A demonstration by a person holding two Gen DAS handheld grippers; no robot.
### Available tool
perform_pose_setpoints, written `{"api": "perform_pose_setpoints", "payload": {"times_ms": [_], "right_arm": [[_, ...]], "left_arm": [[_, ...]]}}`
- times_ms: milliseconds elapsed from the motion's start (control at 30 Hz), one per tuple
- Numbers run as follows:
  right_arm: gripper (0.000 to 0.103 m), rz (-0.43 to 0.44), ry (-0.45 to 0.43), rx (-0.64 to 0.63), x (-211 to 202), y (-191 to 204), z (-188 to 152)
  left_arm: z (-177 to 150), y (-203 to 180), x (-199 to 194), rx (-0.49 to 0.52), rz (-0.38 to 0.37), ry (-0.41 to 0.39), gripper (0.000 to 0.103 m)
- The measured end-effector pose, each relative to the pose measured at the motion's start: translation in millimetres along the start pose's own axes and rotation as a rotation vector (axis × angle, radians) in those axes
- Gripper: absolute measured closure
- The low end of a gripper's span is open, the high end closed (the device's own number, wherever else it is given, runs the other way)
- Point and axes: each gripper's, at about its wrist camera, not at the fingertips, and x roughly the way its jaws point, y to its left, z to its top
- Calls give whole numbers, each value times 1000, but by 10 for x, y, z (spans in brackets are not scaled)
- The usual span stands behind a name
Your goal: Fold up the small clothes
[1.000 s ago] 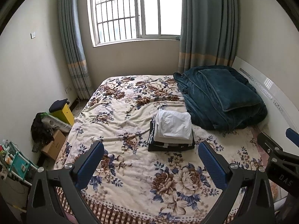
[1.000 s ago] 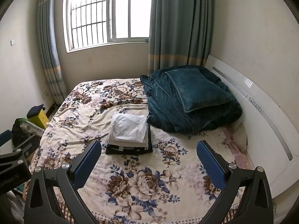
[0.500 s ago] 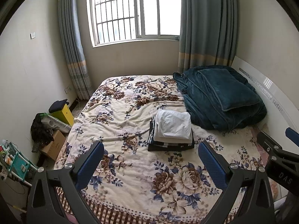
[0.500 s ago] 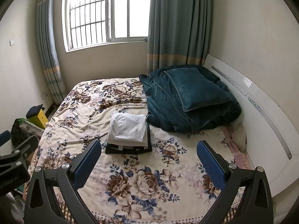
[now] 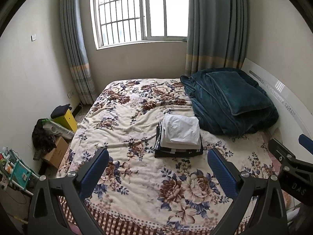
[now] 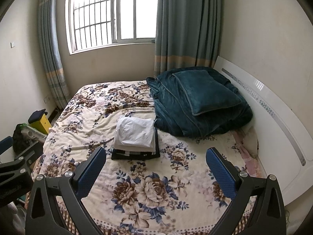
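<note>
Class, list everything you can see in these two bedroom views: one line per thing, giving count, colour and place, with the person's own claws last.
folded clothes stack: one stack, white on top, dark beneath, mid-bed
floral bedspread: one, cream with brown and blue flowers, covering the bed
blanket pile: one, dark teal, far right of the bed by the headboard
headboard: one, white, right side
window: one, barred, far wall
curtains: two, grey-blue with a tan band, flanking the window
yellow box: one, floor left of the bed
cardboard box: one, brown, floor left
left claw: one, black with blue pads, open, empty
right claw: one, black with blue pads, open, empty
</note>
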Motion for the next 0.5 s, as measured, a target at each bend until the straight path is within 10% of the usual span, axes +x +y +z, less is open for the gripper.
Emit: {"api": "perform_pose_setpoints", "payload": {"times_ms": [500], "right_arm": [[0,2,0,1,-36,38,-38]], "left_arm": [[-98,114,-55,7,-1,-4,0]]}}
